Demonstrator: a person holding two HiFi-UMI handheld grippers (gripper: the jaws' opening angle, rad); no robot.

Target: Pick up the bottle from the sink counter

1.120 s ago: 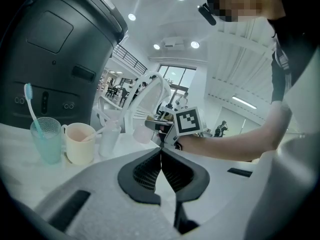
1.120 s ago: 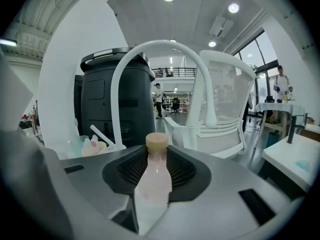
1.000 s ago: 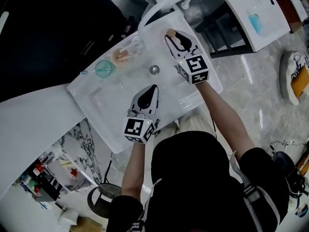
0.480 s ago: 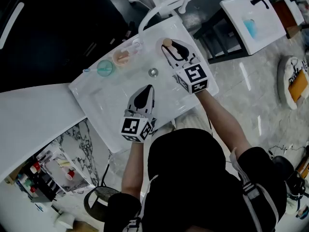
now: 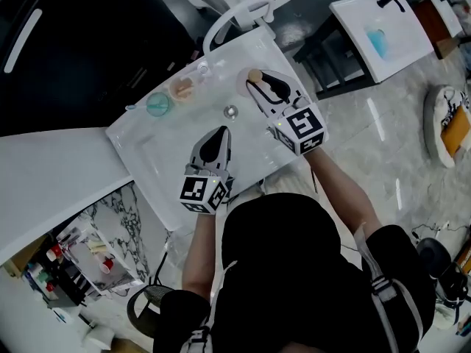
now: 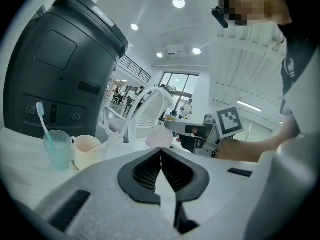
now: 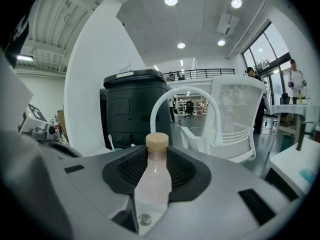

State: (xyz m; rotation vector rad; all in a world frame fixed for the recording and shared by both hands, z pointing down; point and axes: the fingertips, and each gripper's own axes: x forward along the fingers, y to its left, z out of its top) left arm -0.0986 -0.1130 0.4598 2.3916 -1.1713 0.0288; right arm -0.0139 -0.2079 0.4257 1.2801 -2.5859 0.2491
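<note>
Bottle [image 7: 154,184] stands upright, long axis vertical, clamped between the right gripper [image 7: 156,156] pads below the cap. In the head view it's at 11 o'clock from that gripper's cube. Left gripper [image 6: 161,151] sits at the bottle's 7 o'clock, well apart, jaws together on nothing. Versus a second ago: same grip (only framing shifted). Base probably still on the sink counter [image 5: 162,145].

I note the bottle [image 7: 154,180] as smooth frosted pink plastic with a matt tan cap [image 7: 157,141]. Counter [image 5: 149,147] glossy white. Fingers [image 7: 182,173] carry ribbed matt black pads. Drain [image 5: 231,111] shiny metal.
</note>
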